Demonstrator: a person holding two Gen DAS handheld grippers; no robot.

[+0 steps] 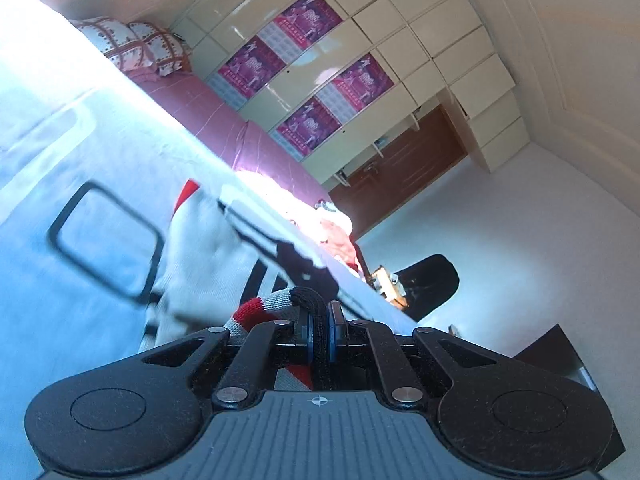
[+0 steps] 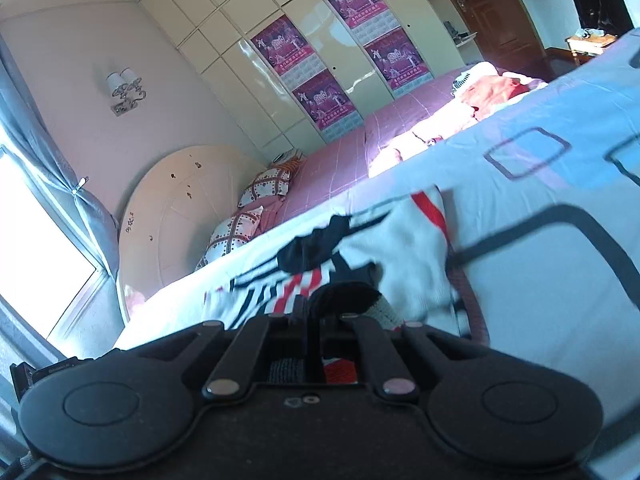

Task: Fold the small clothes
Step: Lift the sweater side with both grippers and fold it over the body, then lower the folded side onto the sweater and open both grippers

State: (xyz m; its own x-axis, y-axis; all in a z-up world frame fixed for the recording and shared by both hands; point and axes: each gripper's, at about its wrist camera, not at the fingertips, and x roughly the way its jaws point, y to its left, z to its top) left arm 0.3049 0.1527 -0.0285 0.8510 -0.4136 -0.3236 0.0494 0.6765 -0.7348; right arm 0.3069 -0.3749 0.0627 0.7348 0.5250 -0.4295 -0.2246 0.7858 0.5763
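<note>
Purple wardrobe posters [image 2: 282, 45], lettering unreadable; knit garment [image 1: 208, 264] in both hand-held grippers.

A home bedroom is showing here: a bed [image 2: 332, 176] with a pink sheet is lying against a cream headboard [image 2: 176, 208], with patterned pillows [image 2: 264, 190] resting at its head. Cream wardrobes [image 2: 240, 76] are carrying purple posters [image 2: 282, 44], and a wall lamp [image 2: 124, 90] is hanging beside grey curtains [image 2: 52, 184].
</note>
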